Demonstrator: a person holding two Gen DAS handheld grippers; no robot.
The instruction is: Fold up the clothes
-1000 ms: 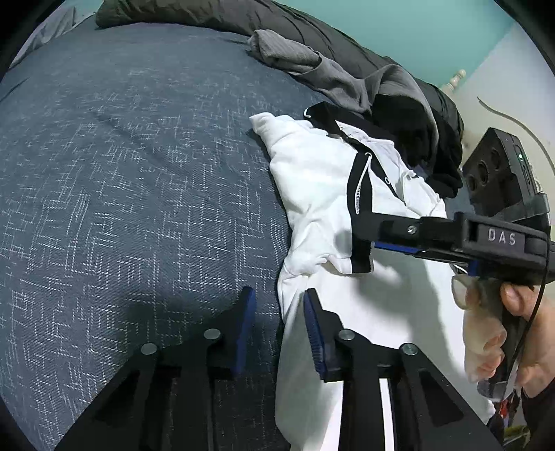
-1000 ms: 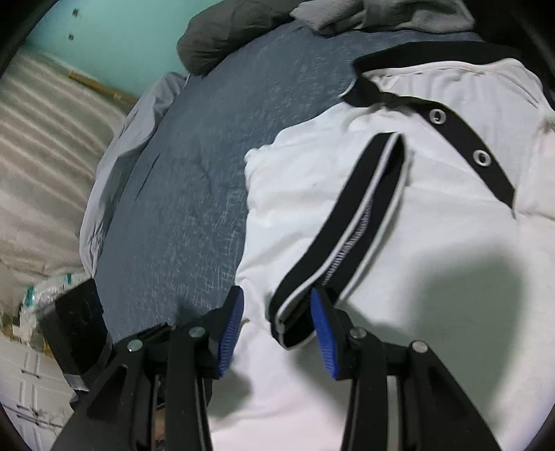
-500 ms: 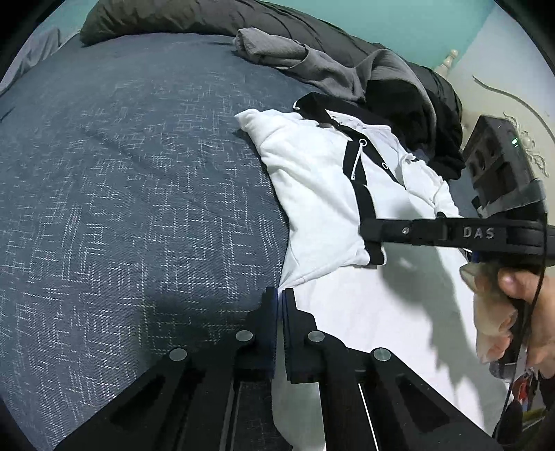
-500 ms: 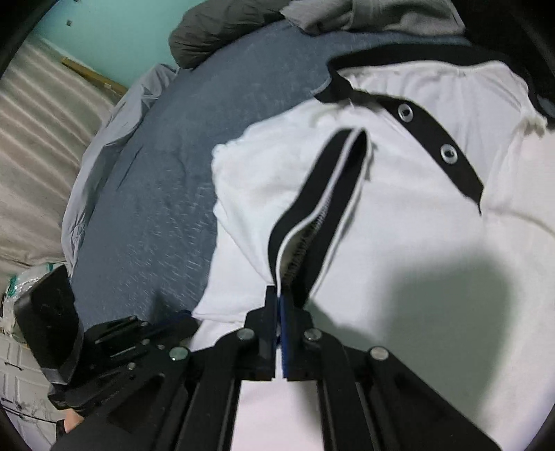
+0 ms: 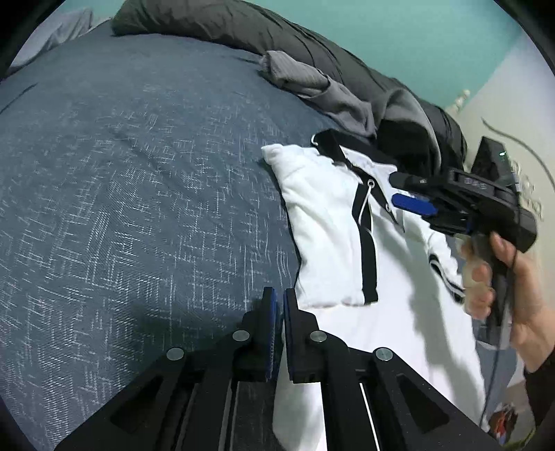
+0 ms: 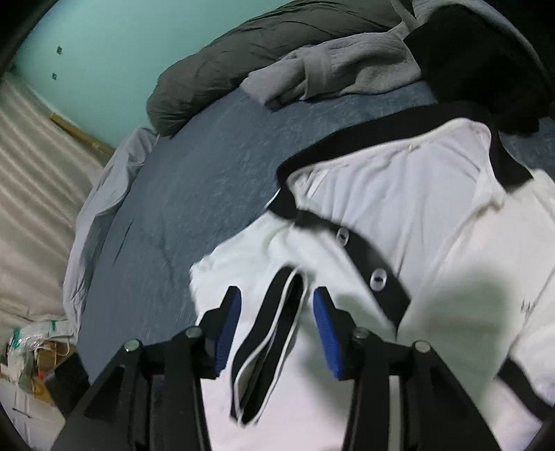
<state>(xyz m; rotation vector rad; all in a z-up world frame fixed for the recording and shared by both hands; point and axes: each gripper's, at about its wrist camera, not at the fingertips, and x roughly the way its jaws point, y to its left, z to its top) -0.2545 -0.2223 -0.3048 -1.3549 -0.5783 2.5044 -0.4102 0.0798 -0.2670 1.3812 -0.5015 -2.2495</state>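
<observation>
A: Folding in progress, item 1: white garment w/ black trim, lying flat on the bed nr its right-hand side. One sleeve is laid inward over the body, black cuff band at its end. Snap placket runs down from the collar.

B: Grippers?

A: Left gripper: jaws stand a narrow slit apart at the garment's left edge, having just eased open a little. White cloth runs under the right finger; can't tell if any sits in the slit. Right gripper: jaws have just been opening, now well apart. The black-and-white zip strip lies between the pads, neither pressing it. Let go, I'd say.

B: Step?

A: Judged: sleeve fold set down, both tools releasing. Next prob. the other sleeve or the hem. Calls for a fresh pinch on an outer edge, a low lift, and no dragging of the laid sleeve.

B: Materials?

A: Garment: soft fleecy knit, thick, holds rounded folds. Trim: flat smooth banding. Snaps: small rings. Bed cover: blue-grey woven, flecked crosshatch, matte, prob. some grip on cloth.

B: Surroundings?

A: Grey ribbed garment and black clothing heaped at the head end, touching the collar area. Dark grey duvet beyond. Teal wall.
</observation>
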